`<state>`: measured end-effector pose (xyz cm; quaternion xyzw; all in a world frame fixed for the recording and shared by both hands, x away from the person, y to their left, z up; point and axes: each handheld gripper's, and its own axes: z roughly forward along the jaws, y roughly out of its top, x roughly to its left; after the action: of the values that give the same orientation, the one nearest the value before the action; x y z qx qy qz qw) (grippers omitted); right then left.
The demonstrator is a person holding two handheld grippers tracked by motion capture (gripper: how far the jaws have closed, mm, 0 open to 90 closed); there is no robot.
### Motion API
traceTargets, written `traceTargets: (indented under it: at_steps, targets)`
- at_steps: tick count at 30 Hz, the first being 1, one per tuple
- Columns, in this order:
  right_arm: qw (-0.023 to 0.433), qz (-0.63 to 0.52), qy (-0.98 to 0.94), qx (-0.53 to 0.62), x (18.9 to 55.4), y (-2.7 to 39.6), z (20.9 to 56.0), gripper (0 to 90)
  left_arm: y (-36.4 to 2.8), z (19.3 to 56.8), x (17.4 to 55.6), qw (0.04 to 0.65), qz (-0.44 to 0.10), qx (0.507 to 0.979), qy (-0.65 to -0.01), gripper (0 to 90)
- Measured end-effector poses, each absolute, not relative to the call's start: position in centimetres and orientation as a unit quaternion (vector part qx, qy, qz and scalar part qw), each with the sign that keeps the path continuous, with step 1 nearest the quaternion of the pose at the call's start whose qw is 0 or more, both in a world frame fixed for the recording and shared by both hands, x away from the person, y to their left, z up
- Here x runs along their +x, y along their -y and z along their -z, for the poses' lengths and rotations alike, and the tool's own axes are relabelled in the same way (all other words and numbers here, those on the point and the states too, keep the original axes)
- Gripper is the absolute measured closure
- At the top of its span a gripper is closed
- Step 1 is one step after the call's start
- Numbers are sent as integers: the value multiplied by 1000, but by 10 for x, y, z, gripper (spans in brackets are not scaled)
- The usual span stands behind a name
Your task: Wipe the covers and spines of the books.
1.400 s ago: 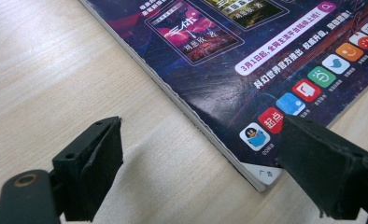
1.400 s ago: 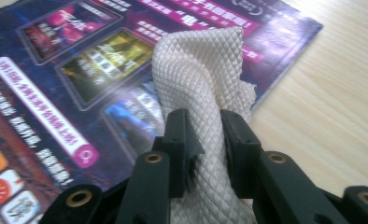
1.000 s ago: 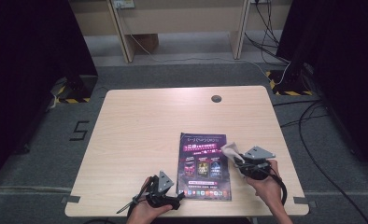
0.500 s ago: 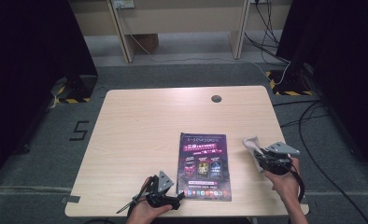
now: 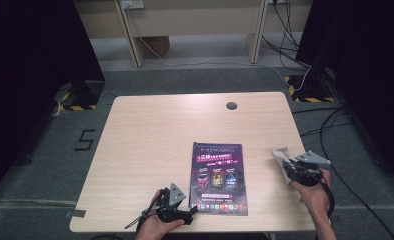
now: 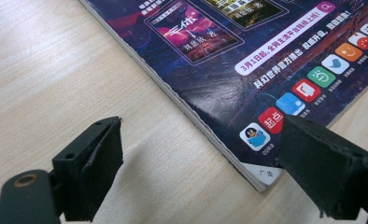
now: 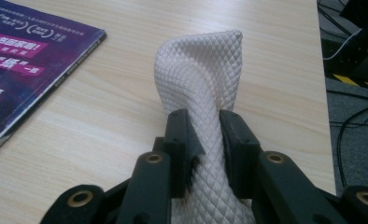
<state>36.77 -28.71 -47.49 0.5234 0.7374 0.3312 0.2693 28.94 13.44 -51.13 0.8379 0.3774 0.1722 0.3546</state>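
Observation:
A purple magazine (image 5: 218, 176) lies flat on the wooden table (image 5: 150, 135), near its front edge. My left gripper (image 5: 190, 214) rests open at the magazine's near left corner (image 6: 261, 175), one jaw over the bare wood and the other over the cover (image 6: 247, 74). My right gripper (image 5: 286, 166) is off to the right of the magazine, near the table's right edge, shut on a white quilted cloth (image 7: 205, 74). The cloth (image 5: 281, 156) stands up in a fold between the jaws, above the table. The magazine's corner (image 7: 42, 51) lies to the cloth's left.
A round cable hole (image 5: 231, 105) sits at the table's far side. Cables (image 5: 335, 120) trail on the floor to the right, and a second desk's legs (image 5: 130, 35) stand behind. Black curtains hang on both sides.
My right gripper has carried the white cloth to the right, off the magazine's right edge and toward the table's right side. The left gripper has stayed put.

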Motion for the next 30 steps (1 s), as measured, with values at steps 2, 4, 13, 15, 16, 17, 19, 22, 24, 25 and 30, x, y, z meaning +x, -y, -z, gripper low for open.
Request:
traceTargets:
  at_steps: [2, 4, 13, 15, 16, 17, 19, 22, 24, 25, 30]
  targets:
    - [269, -330, -737, 525, 368, 288, 475, 740, -134, 511, 289, 355, -172, 838, -377, 135]
    - [270, -328, -739, 522, 369, 288, 476, 740, -134, 511, 290, 356, -171, 837, -379, 135]
    - [259, -314, -751, 520, 371, 284, 483, 728, -134, 511, 289, 355, -172, 838, -377, 135]
    - [256, -308, -755, 519, 372, 284, 485, 726, -134, 511, 289, 355, -173, 838, -377, 135]
    - [252, -307, -754, 523, 372, 284, 487, 724, -134, 511, 289, 354, -173, 838, -377, 135]
    - [252, -306, -757, 520, 373, 285, 488, 720, -134, 511, 289, 355, -173, 838, -377, 135]
    - [246, -301, -759, 522, 374, 285, 490, 706, -134, 511, 289, 355, -172, 838, -377, 135]
    - [242, -301, -758, 526, 374, 285, 493, 643, -134, 511, 289, 355, -173, 838, -377, 136]
    - [246, -308, -748, 534, 374, 285, 491, 558, -134, 511, 289, 355, -172, 838, -377, 135]
    - [245, -315, -740, 542, 373, 285, 489, 525, -134, 511, 289, 355, -172, 838, -377, 135]
    - [246, -356, -726, 535, 370, 281, 482, 480, -134, 511, 289, 355, -172, 838, -377, 136]
